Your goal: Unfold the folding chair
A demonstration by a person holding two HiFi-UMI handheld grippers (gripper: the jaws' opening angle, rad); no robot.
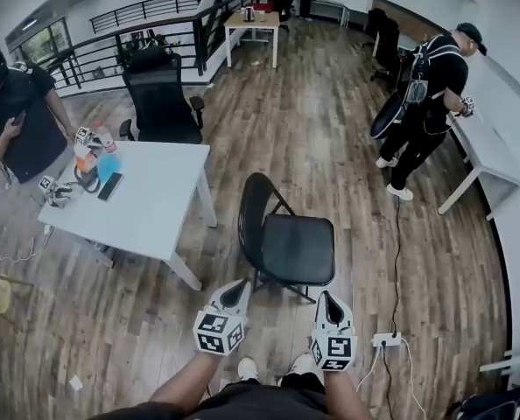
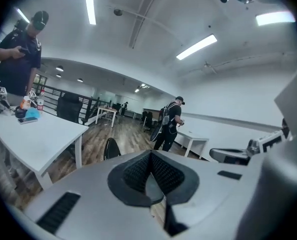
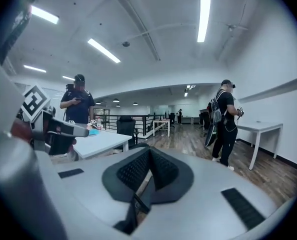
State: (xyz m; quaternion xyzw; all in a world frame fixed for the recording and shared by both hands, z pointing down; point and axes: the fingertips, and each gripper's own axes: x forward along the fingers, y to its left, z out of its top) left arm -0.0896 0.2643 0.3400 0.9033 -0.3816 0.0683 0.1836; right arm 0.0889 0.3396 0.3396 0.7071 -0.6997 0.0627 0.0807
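Folding chair (image 1: 286,245) stands open on the wood floor (image 1: 330,129), nothing held.
Left gripper (image 1: 235,292) and right gripper (image 1: 328,302) hover at the chair's six o'clock, jaws pressed together and empty; white tabletop (image 1: 155,208) at nine o'clock, seemingly not touching it.

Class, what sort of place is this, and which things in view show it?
Probably an open-plan office: a white rectangular desk, a black swivel office chair and long ceiling strip lights over a wood-plank floor.
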